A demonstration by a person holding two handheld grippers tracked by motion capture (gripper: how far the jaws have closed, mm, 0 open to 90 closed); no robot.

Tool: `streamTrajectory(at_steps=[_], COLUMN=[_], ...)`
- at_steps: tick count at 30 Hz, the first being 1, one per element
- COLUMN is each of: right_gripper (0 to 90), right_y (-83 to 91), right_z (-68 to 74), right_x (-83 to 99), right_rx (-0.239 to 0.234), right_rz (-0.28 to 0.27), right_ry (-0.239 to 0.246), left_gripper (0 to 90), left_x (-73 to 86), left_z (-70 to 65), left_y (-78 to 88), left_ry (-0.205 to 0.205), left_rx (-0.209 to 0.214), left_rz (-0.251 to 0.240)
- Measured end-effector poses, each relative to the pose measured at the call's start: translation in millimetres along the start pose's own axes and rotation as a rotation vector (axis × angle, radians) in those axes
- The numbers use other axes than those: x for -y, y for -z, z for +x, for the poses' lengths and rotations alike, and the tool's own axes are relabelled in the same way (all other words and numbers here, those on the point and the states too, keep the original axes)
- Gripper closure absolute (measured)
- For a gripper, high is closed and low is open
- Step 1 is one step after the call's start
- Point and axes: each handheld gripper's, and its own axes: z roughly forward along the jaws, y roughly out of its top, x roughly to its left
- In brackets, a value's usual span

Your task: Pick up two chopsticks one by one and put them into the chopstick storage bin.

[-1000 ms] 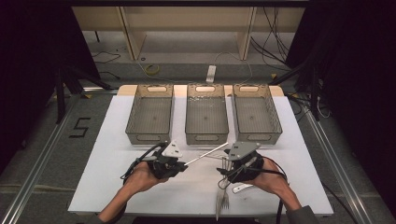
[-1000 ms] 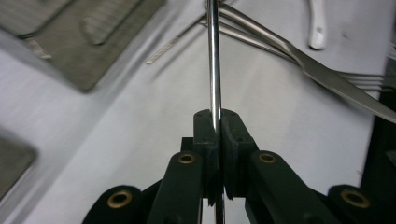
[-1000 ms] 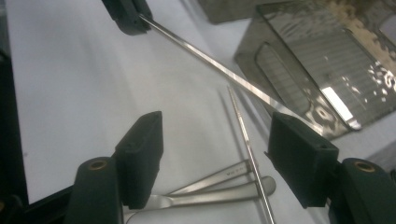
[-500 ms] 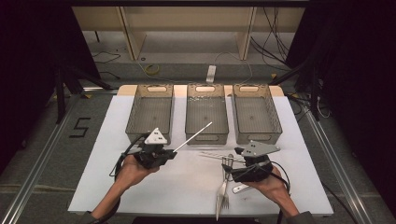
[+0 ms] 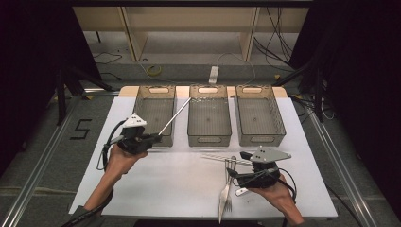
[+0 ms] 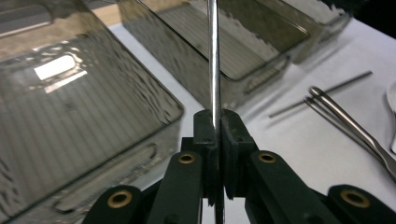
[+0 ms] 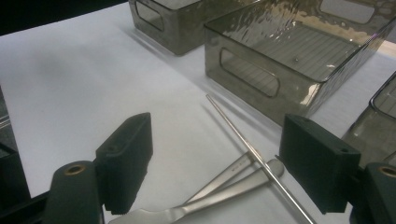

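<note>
My left gripper (image 5: 154,137) is shut on a thin metal rod (image 5: 175,116), which slants up and to the right over the left bin (image 5: 142,101). In the left gripper view the rod (image 6: 214,65) rises straight from the closed jaws. My right gripper (image 5: 232,177) sits low at the front right, open; its jaws have just been opening. In the right gripper view (image 7: 219,163) a second rod (image 7: 243,140) and two flat cutlery handles (image 7: 229,179) lie on the table between the spread jaws, untouched. A fork (image 5: 226,201) points toward the front edge.
Three smoky plastic bins stand in a row at the back of the white table (image 5: 179,189): the left one, a middle one (image 5: 209,140) and a right one (image 5: 280,125). The loose rod (image 5: 217,158) lies in front of the middle bin. Dark floor and cables surround the table.
My left gripper has risen and moved left and toward the bins, carrying the rod with it. The right gripper's jaws have spread wider over the cutlery; that hand has barely shifted.
</note>
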Motion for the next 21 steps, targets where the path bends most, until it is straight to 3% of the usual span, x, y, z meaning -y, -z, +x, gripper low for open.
streamTrajectory(at_steps=[4,10,21], right_gripper=[25.8,25.3,25.5], right_y=[3.2,5.1,6.6], right_z=[2.2,3.2,4.4], right_x=[2.9,4.1,5.5], right_rx=[-0.002,0.0,0.004], right_rz=[-0.008,-0.016,-0.021], right_ry=[-0.008,-0.013,-0.012], left_gripper=[85.2,85.3,85.2], left_x=[-9.8,-24.1,-32.7], left_z=[15.2,38.0,72.9], left_y=[0.5,-3.2,-21.3], left_ry=[0.043,0.075,0.147], left_rx=[-0.035,-0.111,-0.159], left_rz=[-0.027,-0.048,-0.026])
